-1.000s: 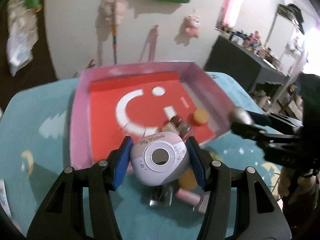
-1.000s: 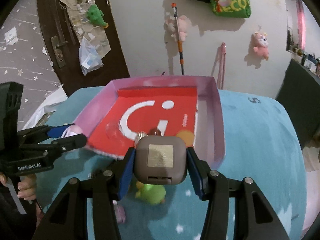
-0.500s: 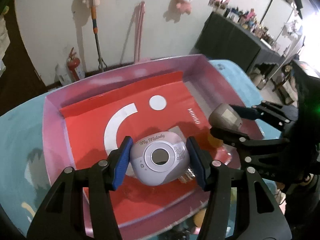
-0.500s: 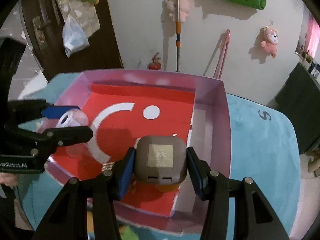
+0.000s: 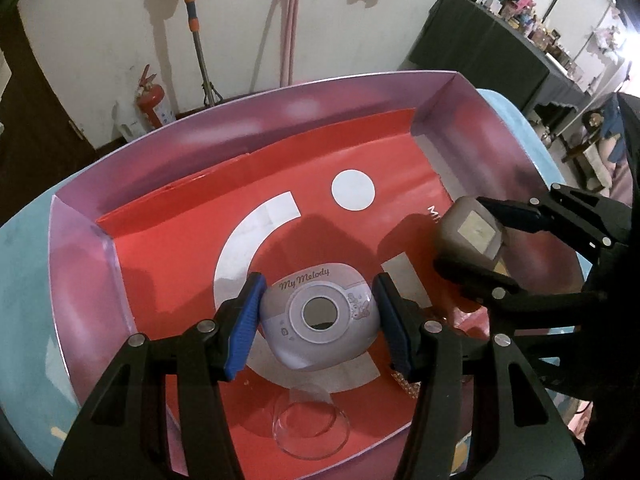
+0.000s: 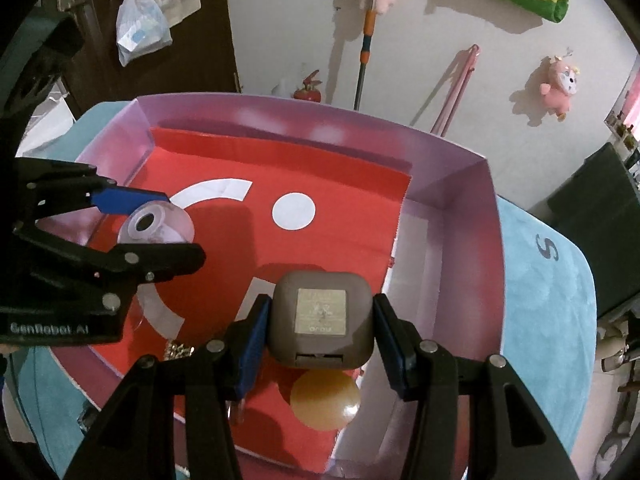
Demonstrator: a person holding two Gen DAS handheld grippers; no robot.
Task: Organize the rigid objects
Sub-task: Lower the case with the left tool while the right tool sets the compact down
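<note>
My left gripper (image 5: 318, 314) is shut on a lilac rounded case (image 5: 320, 316) printed "My Melody", held over the red sheet (image 5: 192, 248) that lines the pink box (image 5: 240, 128). My right gripper (image 6: 320, 322) is shut on a grey-brown square case (image 6: 320, 320) with a silvery label, held over the box's near right part. Each view shows the other gripper: the right gripper (image 5: 472, 240) with its grey case (image 5: 468, 236) at the right, the left gripper (image 6: 160, 222) with the lilac case (image 6: 156, 226) at the left.
Inside the box lie a clear plastic dome (image 5: 310, 426), an orange ball (image 6: 325, 399) and a small glittery piece (image 6: 178, 350). The box sits on a teal cloth (image 6: 544, 280). A dark cabinet (image 5: 480, 52) stands to the right, and a mop handle and a fire extinguisher lean at the wall behind.
Both grippers moved forward and down from the box's near edge to over its red floor, still holding their cases. The box now fills both views.
</note>
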